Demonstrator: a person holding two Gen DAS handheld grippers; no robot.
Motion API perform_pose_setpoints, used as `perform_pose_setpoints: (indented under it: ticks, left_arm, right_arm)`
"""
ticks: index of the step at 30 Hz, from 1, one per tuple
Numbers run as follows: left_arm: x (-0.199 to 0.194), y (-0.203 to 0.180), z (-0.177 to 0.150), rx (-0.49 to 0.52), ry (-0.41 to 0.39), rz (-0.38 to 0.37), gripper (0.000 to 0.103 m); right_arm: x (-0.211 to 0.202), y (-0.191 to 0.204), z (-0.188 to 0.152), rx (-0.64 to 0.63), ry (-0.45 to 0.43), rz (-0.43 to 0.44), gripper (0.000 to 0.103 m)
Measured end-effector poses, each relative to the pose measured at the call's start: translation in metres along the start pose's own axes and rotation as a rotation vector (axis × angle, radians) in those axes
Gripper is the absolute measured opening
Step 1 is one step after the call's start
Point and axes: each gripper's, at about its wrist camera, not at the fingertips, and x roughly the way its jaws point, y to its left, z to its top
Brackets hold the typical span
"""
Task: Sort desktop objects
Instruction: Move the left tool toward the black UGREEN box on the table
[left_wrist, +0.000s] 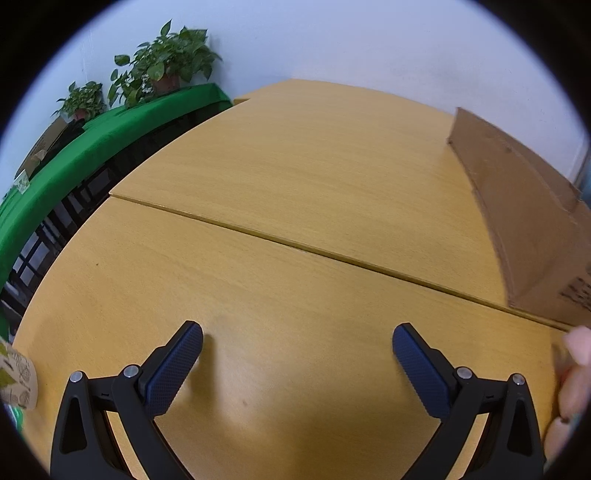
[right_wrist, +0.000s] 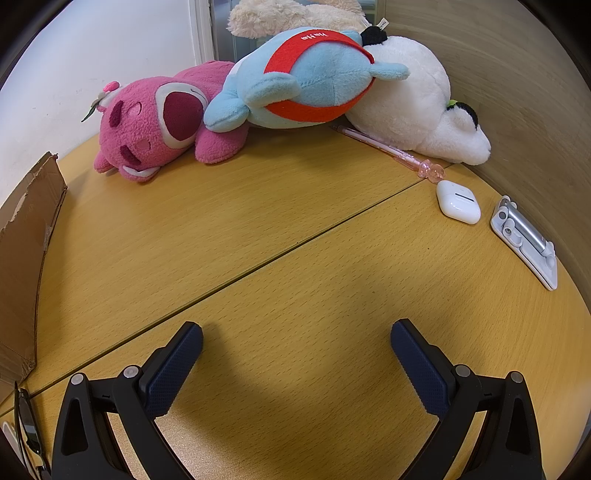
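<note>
**Both grippers empty, sorting not begun: risks lie in the crowded far corner**

The right gripper (right_wrist: 296, 345) hovers over bare table (right_wrist: 295, 258) with its jaws spread wide and nothing between them. The left gripper (left_wrist: 297, 349) is the same: jaws wide apart, empty, above a bare stretch of table (left_wrist: 295, 184) with the box (left_wrist: 524, 221) off to its right.

The things to sort sit well ahead of the right gripper. A pink plush (right_wrist: 155, 129), a blue plush (right_wrist: 306, 79) and a white plush (right_wrist: 410, 99) are heaped against the wall, the blue one lying across the other two. A pink pen (right_wrist: 388, 147) lies just in front of the white plush, its far end apparently tucked under the heap. An earbud case (right_wrist: 458, 201) lies just beside the pen's cap, and a folded stand (right_wrist: 524, 240) lies near the side panel. Glasses (right_wrist: 27, 417) show at the lower left edge, beside the box (right_wrist: 26, 258).

Likely troubles, as I judge them:
- Pulling a lower plush first would drag or topple the blue one, and could sweep the pen away.
- The pen is thin and round; closing on it off-centre may roll it or flick it into the case.
- The case is smooth and rounded, so it could squirt out of the jaws.
- The stand lies flat and close to the panel, leaving little room for a jaw on that side.
- The glasses sit almost out of view and could be knocked by the right gripper's body.
</note>
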Motion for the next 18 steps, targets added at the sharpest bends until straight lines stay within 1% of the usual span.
perform_pose_setpoints:
  ticks: [1,3,4,6,7,8,10,11,13,14,16,17,18]
  left_arm:
    - [-0.007,-0.002,0.000,0.002,-0.015,-0.013,0.103]
    - [-0.032,-0.011,0.001,0.004,-0.071,-0.043,0.103]
    - [-0.047,-0.020,0.005,0.020,-0.110,-0.069,0.103]
    - [-0.076,-0.039,0.014,0.071,-0.176,-0.122,0.103]
    - [-0.089,-0.050,0.019,0.103,-0.204,-0.150,0.103]
    - [-0.102,-0.063,0.025,0.141,-0.229,-0.182,0.103]
    - [-0.120,-0.091,0.036,0.214,-0.256,-0.245,0.103]
    - [-0.123,-0.104,0.041,0.236,-0.256,-0.273,0.103]
    - [-0.118,-0.129,0.050,0.259,-0.223,-0.332,0.103]
    - [-0.111,-0.140,0.054,0.264,-0.198,-0.356,0.103]
    - [-0.094,-0.160,0.059,0.269,-0.152,-0.380,0.103]
    - [-0.086,-0.166,0.063,0.270,-0.130,-0.383,0.103]
    - [-0.078,-0.173,0.066,0.273,-0.111,-0.388,0.103]
  right_arm:
    - [0.000,0.000,0.000,0.000,0.000,0.000,0.103]
    - [0.000,0.000,0.000,-0.001,0.000,0.000,0.103]
    - [0.000,0.000,0.000,-0.008,0.010,0.005,0.103]
    - [0.001,0.014,0.007,-0.046,0.117,0.037,0.103]
    - [-0.003,0.020,0.008,-0.057,0.144,0.084,0.102]
    - [-0.017,0.028,0.008,-0.058,0.114,0.156,0.102]
    - [-0.049,0.053,0.010,-0.109,0.031,0.219,0.103]
    - [-0.071,0.077,0.011,-0.175,-0.009,0.266,0.103]
    - [-0.098,0.116,0.011,-0.271,-0.042,0.351,0.103]
    - [-0.113,0.144,0.011,-0.333,-0.049,0.419,0.103]
    - [-0.122,0.184,0.009,-0.417,-0.029,0.493,0.103]
    - [-0.122,0.209,0.006,-0.464,-0.004,0.519,0.103]
    - [-0.119,0.225,0.005,-0.498,0.015,0.533,0.103]
